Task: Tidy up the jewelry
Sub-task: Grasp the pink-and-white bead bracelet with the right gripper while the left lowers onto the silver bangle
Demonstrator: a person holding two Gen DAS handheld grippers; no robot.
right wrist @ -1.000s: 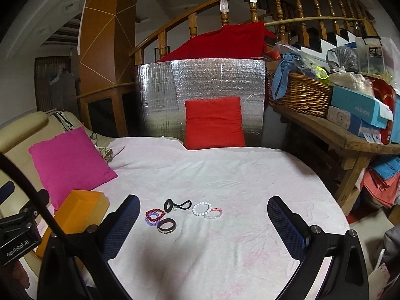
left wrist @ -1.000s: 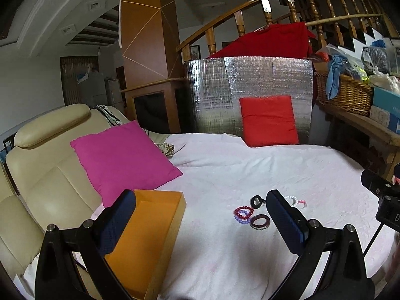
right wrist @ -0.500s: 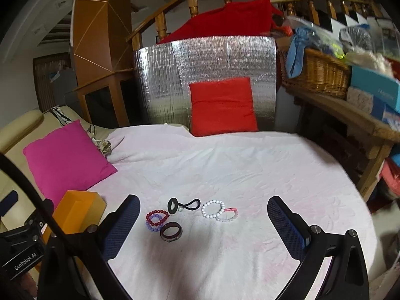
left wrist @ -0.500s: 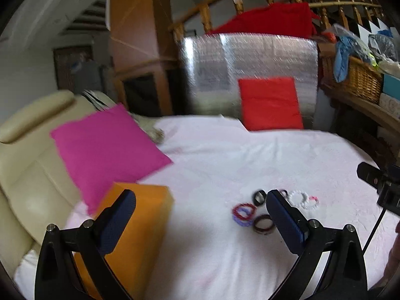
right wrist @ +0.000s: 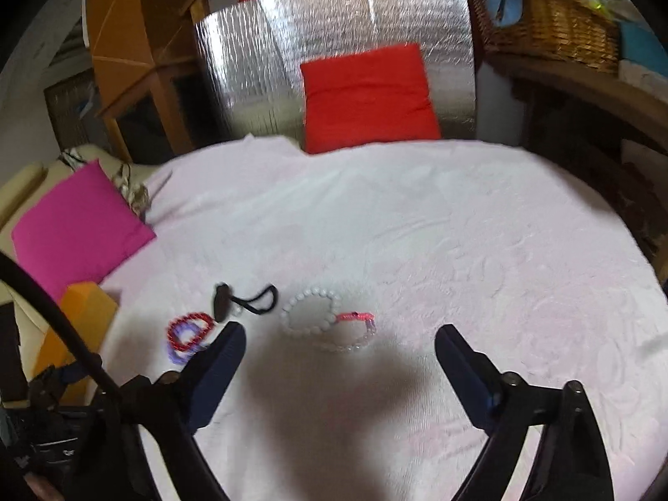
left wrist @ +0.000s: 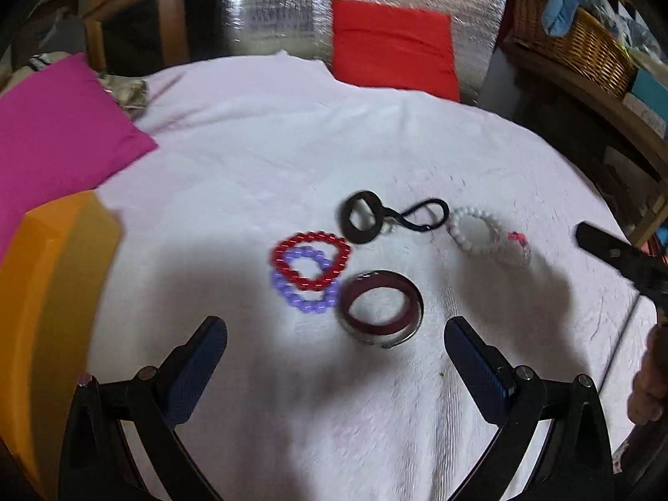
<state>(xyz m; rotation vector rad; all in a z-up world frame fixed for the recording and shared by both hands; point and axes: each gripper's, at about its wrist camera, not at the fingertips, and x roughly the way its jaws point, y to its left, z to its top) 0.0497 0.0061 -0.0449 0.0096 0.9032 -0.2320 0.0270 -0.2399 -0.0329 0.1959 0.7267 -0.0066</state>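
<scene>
The left gripper is spread wide, with the bangle just ahead between its fingers. The right gripper is also wide, the white bracelet just ahead. Risk: closing may snag the adjacent red bracelet or bunch the cloth.

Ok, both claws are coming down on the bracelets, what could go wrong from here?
The red bead bracelet overlaps the purple one, so the open left claw may drag both. The white bead bracelet touches the pink-clasped one, a similar tangle risk for the open right claw. The soft white cloth could bunch between fingers.
</scene>
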